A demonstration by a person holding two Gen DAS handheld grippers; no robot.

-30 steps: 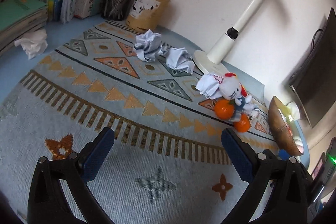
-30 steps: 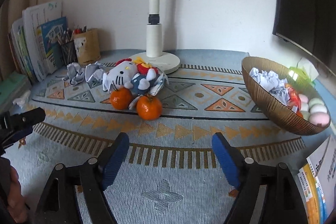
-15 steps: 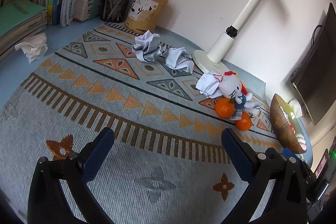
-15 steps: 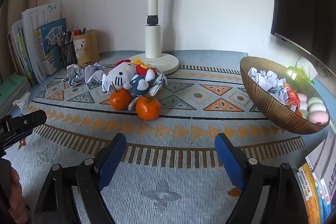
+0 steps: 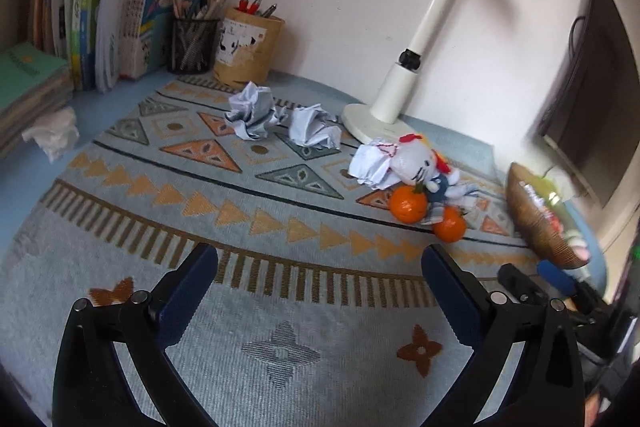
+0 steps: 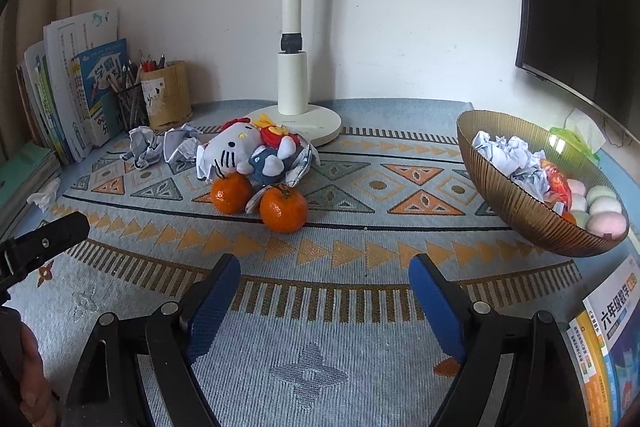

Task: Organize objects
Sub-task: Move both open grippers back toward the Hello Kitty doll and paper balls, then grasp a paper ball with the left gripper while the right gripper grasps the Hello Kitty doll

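Note:
Two oranges (image 6: 284, 208) (image 6: 231, 193) lie on the patterned mat in front of a white cat plush (image 6: 244, 153), which rests on crumpled paper. More crumpled paper balls (image 5: 252, 111) (image 5: 314, 127) lie toward the back left. A brown ribbed bowl (image 6: 520, 215) at the right holds crumpled paper, a red wrapper and pastel balls. My right gripper (image 6: 325, 283) hovers open over the mat, nearer than the oranges, holding nothing. My left gripper (image 5: 318, 273) also stands open and empty over the mat's near part; the oranges (image 5: 408, 205) lie ahead of it to the right.
A white desk lamp (image 6: 294, 99) stands behind the plush. Books (image 5: 100, 15), pen holders (image 5: 194, 43) (image 5: 248, 51) and a tissue (image 5: 54, 135) are at the left; a monitor (image 6: 580, 7) hangs at the right; a book (image 6: 612, 347) lies at the near right edge.
The left wrist view has rolled level, so the lamp, books and bowl sit more upright. The right gripper's jaws widened slightly; its view barely shifted.

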